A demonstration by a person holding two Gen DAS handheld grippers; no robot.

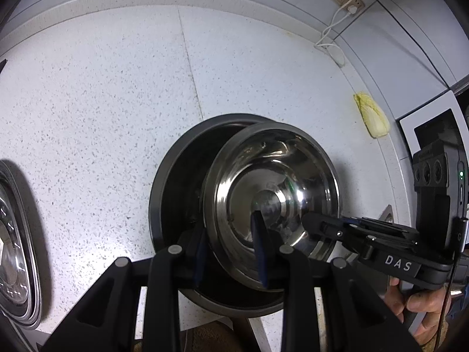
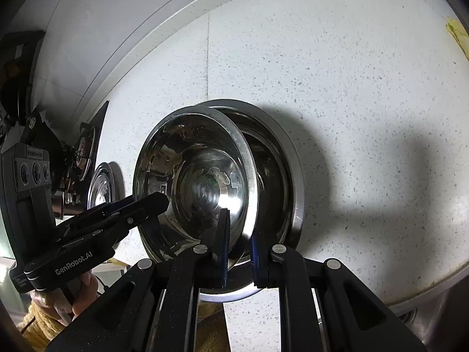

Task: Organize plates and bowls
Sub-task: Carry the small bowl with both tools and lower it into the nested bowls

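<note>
A small shiny steel bowl (image 1: 272, 187) is held tilted over a larger steel bowl (image 1: 176, 182) that rests on the white speckled counter. My left gripper (image 1: 231, 252) is shut on the small bowl's near rim, one finger inside, one outside. My right gripper (image 2: 239, 249) is shut on the same small bowl (image 2: 193, 176) at its other rim, above the larger bowl (image 2: 281, 164). Each gripper shows in the other's view, the right gripper (image 1: 310, 223) and the left gripper (image 2: 161, 202).
A stack of steel plates (image 1: 14, 252) lies at the left; it also shows in the right wrist view (image 2: 102, 184). A napa cabbage (image 1: 372, 114) lies near the backsplash. Wall sockets with a white cable (image 1: 331, 29) are at the back right. A sink edge (image 2: 410, 314) is lower right.
</note>
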